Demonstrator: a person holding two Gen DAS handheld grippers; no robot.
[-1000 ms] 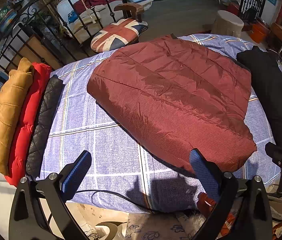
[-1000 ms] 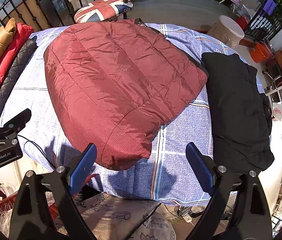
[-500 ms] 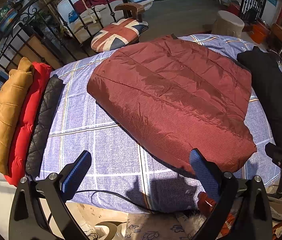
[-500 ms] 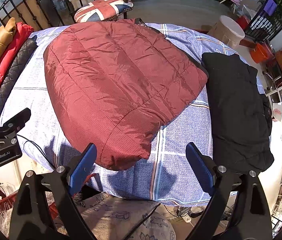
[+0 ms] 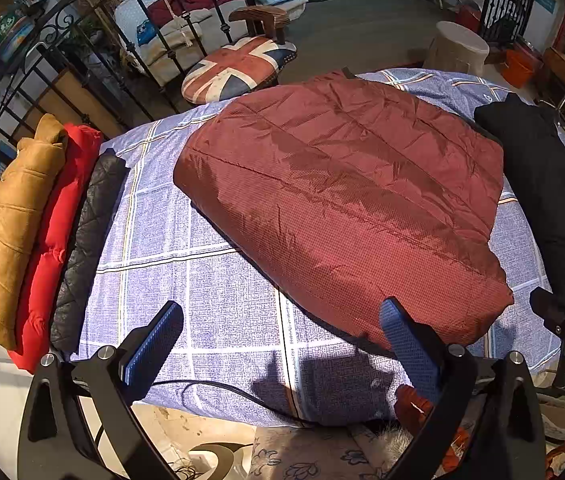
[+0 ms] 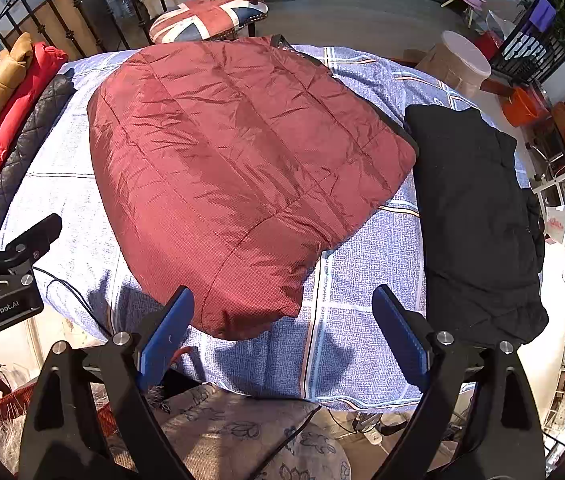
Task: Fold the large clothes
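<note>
A dark red quilted jacket (image 5: 346,200) lies folded flat on the blue checked tablecloth (image 5: 186,280); it also shows in the right wrist view (image 6: 234,176). My left gripper (image 5: 280,340) is open and empty, held above the table's near edge, its right pad near the jacket's near corner. My right gripper (image 6: 282,328) is open and empty, above the near edge just in front of the jacket's near end. Neither touches the jacket.
A black garment (image 6: 474,216) lies folded on the right of the table. Tan (image 5: 14,216), red (image 5: 54,232) and black quilted (image 5: 86,240) jackets lie stacked at the left. A Union Jack chair (image 5: 238,68) and iron railing stand behind. A cable (image 5: 218,390) hangs over the near edge.
</note>
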